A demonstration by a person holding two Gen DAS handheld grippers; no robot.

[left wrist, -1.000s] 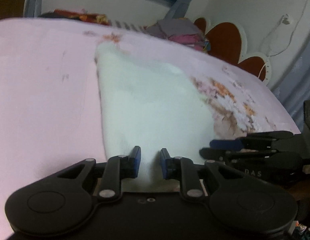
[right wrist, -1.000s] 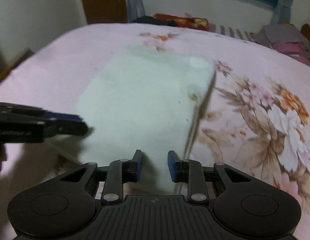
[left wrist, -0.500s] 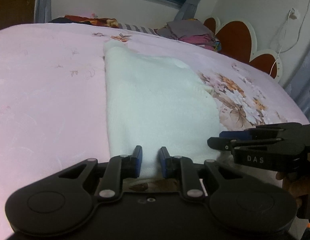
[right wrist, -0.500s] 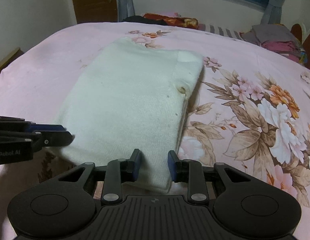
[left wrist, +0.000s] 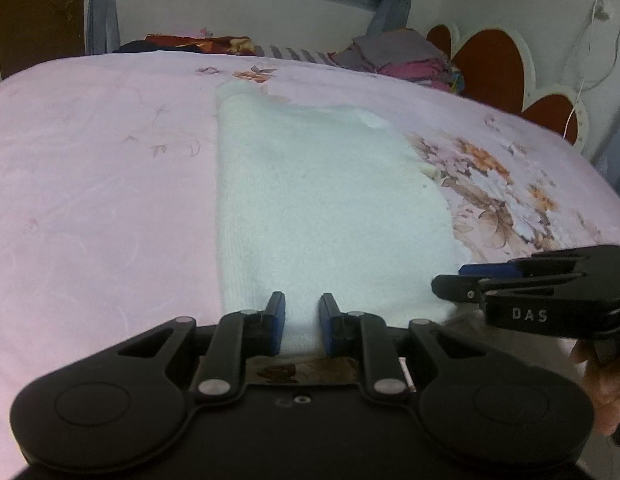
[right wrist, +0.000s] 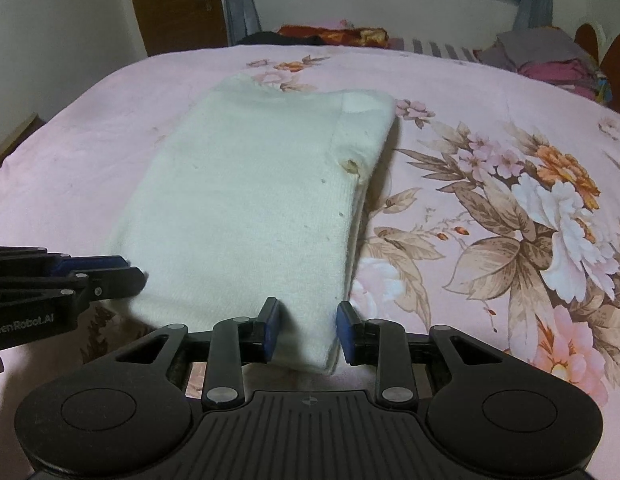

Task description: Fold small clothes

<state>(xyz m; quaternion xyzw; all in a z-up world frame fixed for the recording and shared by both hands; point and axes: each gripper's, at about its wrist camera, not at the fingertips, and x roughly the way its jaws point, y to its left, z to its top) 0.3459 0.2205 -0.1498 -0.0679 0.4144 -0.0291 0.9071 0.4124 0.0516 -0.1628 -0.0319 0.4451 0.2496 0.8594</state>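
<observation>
A cream knitted garment (left wrist: pixel 318 208) (right wrist: pixel 250 200) lies folded into a long rectangle on the pink floral bed (left wrist: pixel 90 200) (right wrist: pixel 470 100). A small brown mark shows near its right fold. My left gripper (left wrist: pixel 301 328) is shut on the garment's near edge towards its left corner, and it shows from the side in the right wrist view (right wrist: pixel 118 272). My right gripper (right wrist: pixel 308 332) is shut on the thick near right corner, cloth filling the space between its blue pads. It enters the left wrist view from the right (left wrist: pixel 454 284).
A pile of folded clothes (left wrist: pixel 402 56) (right wrist: pixel 550 56) and a dark heap (right wrist: pixel 330 34) sit at the bed's far edge under the window. A heart-shaped headboard (left wrist: pixel 490 68) stands at the right. A person's hand (left wrist: pixel 602 384) holds the right gripper. A brown door (right wrist: pixel 174 4) is far left.
The garment, raised and blurred a second ago, has settled flat on the bed. The left wrist view has swung so the cloth lies straighter ahead. Both grips are unchanged.
</observation>
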